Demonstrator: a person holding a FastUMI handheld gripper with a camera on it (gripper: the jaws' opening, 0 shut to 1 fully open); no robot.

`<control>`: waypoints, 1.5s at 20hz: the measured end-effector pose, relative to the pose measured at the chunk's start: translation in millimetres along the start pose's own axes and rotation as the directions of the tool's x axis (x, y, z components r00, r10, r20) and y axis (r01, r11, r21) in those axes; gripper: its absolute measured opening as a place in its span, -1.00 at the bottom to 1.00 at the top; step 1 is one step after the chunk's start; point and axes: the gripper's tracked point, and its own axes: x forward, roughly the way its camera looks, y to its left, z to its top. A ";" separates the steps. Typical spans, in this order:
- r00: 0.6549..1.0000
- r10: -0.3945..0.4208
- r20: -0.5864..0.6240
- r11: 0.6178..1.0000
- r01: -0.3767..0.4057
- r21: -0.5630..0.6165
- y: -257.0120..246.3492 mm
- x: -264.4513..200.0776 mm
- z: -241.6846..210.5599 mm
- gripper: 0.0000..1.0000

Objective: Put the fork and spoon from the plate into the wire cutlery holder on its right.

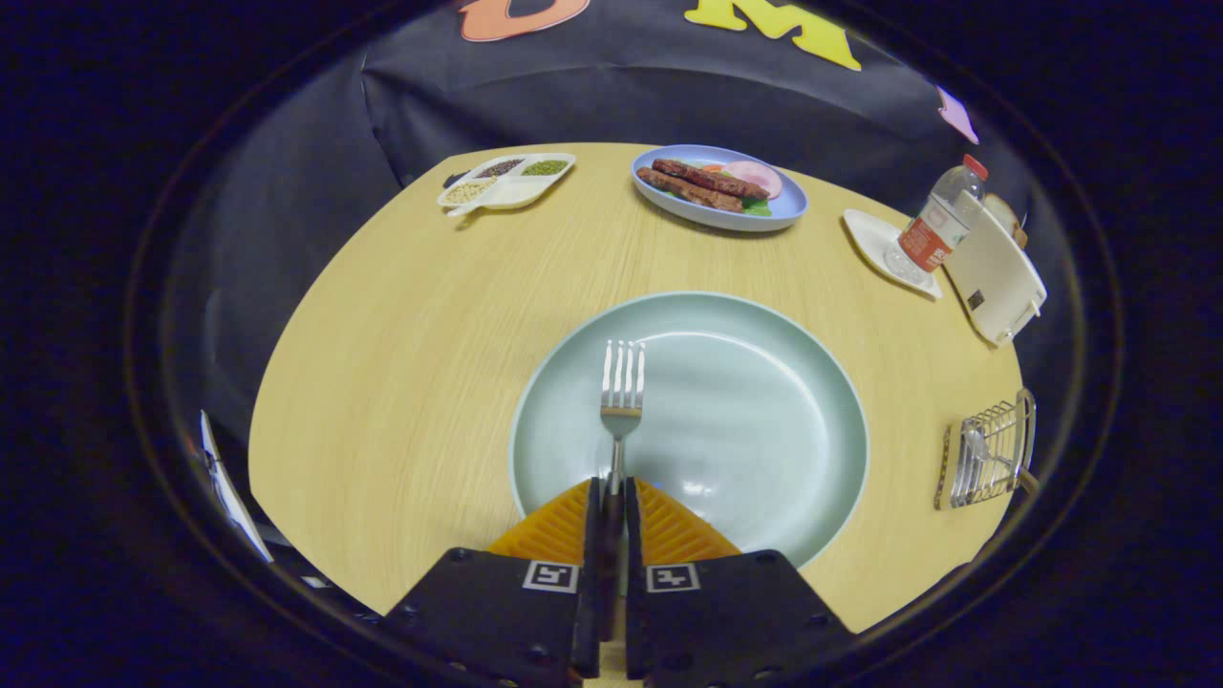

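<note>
The gripper [611,497] pinches the fork [621,397] by its handle, both orange fingers [559,526] pressed against it. The fork's tines point away over the pale green plate [764,382], near the plate's middle. To the right of the plate, at the table [411,363] edge, sits the wire holder [989,449] with the spoon [979,447] already in it. Beyond the plate stands a blue dish of sausages [718,186].

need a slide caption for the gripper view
Tongs shut on the fork above the green plate, wire holder to the right.
</note>
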 end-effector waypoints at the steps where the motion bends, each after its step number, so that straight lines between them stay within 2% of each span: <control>1: 1.000 0.015 -0.012 1.000 -0.015 0.010 4.0 3.2 -3.6 -0.76; 2: 1.000 0.008 -0.021 1.000 -0.007 0.021 3.3 1.7 -6.1 -0.66; 4: 0.999 0.029 -0.021 0.999 -0.028 0.040 1.9 0.5 -5.1 -0.88; 14: 0.996 0.079 0.040 0.993 -0.082 0.081 -44.7 -63.1 -7.0 -0.88; 21: 0.996 0.035 0.077 0.993 -0.043 0.109 -116.1 -114.7 -7.4 -0.88; 30: 0.993 -0.044 0.108 0.990 0.029 0.137 -243.1 -170.9 -15.3 -0.88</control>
